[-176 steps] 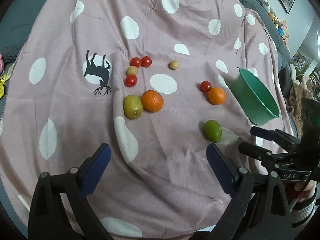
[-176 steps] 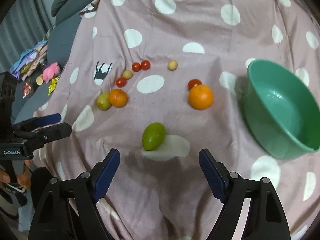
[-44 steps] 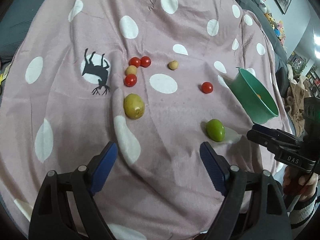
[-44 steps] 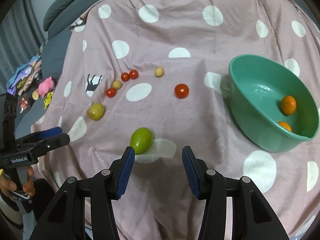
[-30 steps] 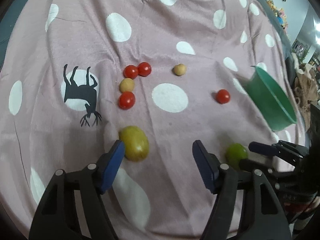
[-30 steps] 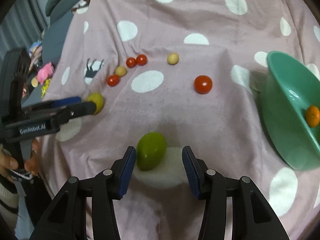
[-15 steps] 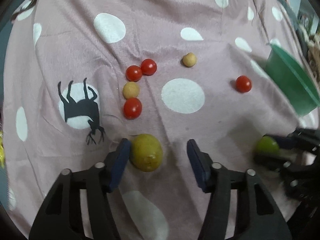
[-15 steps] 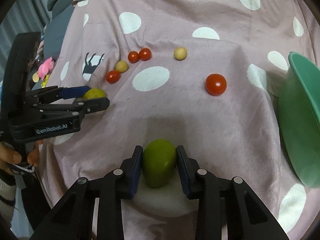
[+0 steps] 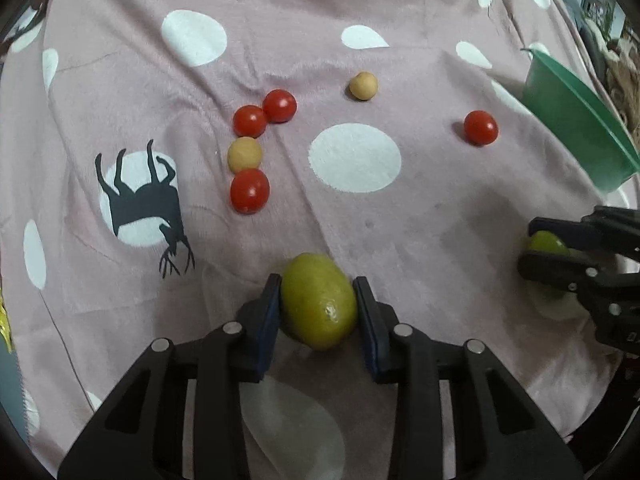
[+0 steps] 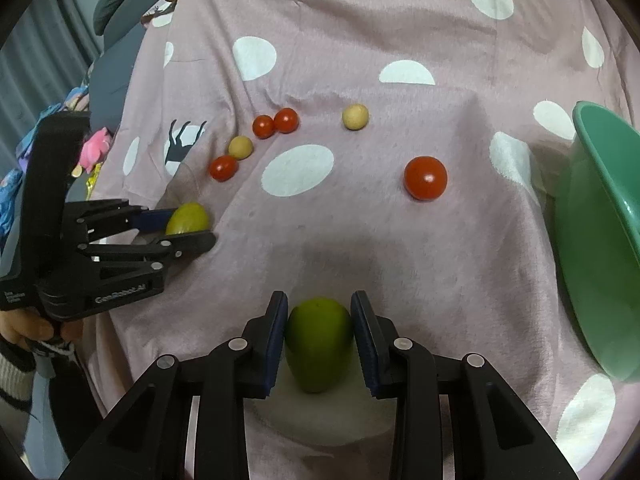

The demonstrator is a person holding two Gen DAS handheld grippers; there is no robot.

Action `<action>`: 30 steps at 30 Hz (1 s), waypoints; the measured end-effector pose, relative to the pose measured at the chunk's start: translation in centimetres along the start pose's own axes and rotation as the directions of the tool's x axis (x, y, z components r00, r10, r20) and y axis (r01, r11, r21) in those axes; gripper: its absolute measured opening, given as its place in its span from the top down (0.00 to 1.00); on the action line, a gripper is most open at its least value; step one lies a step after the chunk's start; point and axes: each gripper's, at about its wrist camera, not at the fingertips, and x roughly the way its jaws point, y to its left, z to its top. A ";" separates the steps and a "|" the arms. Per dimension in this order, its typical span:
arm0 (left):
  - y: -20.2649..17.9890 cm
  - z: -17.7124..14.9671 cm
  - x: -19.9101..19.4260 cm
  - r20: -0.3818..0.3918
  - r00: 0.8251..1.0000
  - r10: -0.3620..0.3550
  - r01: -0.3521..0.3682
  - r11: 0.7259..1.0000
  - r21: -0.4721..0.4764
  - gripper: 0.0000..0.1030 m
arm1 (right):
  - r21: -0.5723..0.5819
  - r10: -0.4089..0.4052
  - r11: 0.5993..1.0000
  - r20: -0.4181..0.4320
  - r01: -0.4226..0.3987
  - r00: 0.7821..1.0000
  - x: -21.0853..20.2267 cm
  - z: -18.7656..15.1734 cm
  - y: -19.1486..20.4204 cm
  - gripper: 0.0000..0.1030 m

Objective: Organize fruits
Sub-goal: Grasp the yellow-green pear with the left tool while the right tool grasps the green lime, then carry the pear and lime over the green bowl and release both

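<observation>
The yellow-green fruit (image 9: 319,306), egg-shaped and lemon-like, lies on the pink polka-dot blanket (image 9: 400,20) toward its near edge, directly between the blue pads of the left gripper (image 9: 319,312), whose jaws are closed against its two flanks; its long axis runs roughly along the fingers, slightly skewed, so the pads bear on the narrow sides. The green fruit (image 10: 319,344), a smooth oval, sits on a white dot of the blanket and is clamped the same way by the right gripper (image 10: 319,340), its long axis also pointing away along the fingers. Whether either fruit has left the blanket cannot be told. The green plastic bowl (image 10: 600,208) stands at the right side of the blanket, just to the right of the right gripper and well apart from the left one, so the right hand is the nearer carrier and the left must cross most of the spread to reach it. Between the grippers and the far edge the small fruit lies loose: a lone cherry tomato (image 10: 425,178) near the bowl, a tan round fruit (image 10: 355,117) farther back, and a cluster toward the left by the black deer print (image 9: 144,204), made of two touching cherry tomatoes (image 9: 265,113), a second tan fruit (image 9: 244,154) just below them and a third tomato (image 9: 249,191) touching that. What the bowl holds is hidden here.
</observation>
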 end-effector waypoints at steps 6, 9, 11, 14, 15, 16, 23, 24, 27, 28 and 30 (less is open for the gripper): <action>0.2 -0.5 -0.7 0.006 0.999 -0.033 0.034 0.998 -0.052 0.66 | 0.024 0.022 0.999 0.016 -0.022 1.000 -0.3 -0.3 -0.4 0.66; -0.7 -0.7 -1.7 0.019 0.999 -0.036 0.037 0.998 -0.052 0.66 | 0.028 0.025 0.999 0.034 -0.026 0.999 -0.8 -0.6 -0.5 0.66; -1.3 -1.0 -2.9 0.035 0.998 -0.058 0.060 0.996 -0.060 0.66 | 0.037 0.029 0.999 0.045 -0.031 0.999 -1.3 -0.6 -0.6 0.66; -2.1 -1.1 -4.4 0.060 0.994 -0.088 0.092 0.994 -0.058 0.66 | 0.051 0.034 0.998 0.065 -0.037 0.997 -2.0 -0.8 -1.0 0.67; -2.5 -1.1 -4.7 0.065 0.993 -0.096 0.099 0.994 -0.054 0.66 | 0.057 0.037 0.998 0.074 -0.041 0.997 -2.4 -0.9 -1.1 0.67; -2.9 -1.1 -5.1 0.069 0.992 -0.103 0.107 0.993 -0.046 0.66 | 0.061 0.037 0.997 0.082 -0.042 0.996 -2.7 -0.9 -1.2 0.68; -4.6 -0.7 -6.0 0.086 0.986 -0.142 0.146 0.989 -0.036 0.66 | 0.046 0.040 0.998 0.072 -0.043 0.997 -3.2 -0.8 -1.6 0.79; -4.8 -0.6 -5.9 0.084 0.986 -0.143 0.147 0.989 -0.037 0.66 | 0.060 0.036 0.997 0.066 -0.040 0.997 -2.9 -0.9 -1.9 0.79; -4.9 -0.7 -5.5 0.071 0.987 -0.145 0.148 0.988 -0.039 0.66 | 0.123 0.085 0.988 0.048 -0.091 0.995 -1.9 -1.0 -3.1 0.77; -4.9 -0.8 -5.4 0.068 0.987 -0.145 0.148 0.988 -0.039 0.66 | 0.142 0.102 0.984 0.048 -0.108 0.994 -1.8 -1.1 -3.4 0.75; -4.8 -0.9 -5.3 0.063 0.987 -0.145 0.148 0.988 -0.041 0.66 | 0.157 0.124 0.979 0.042 -0.129 0.991 -1.6 -1.1 -3.5 0.71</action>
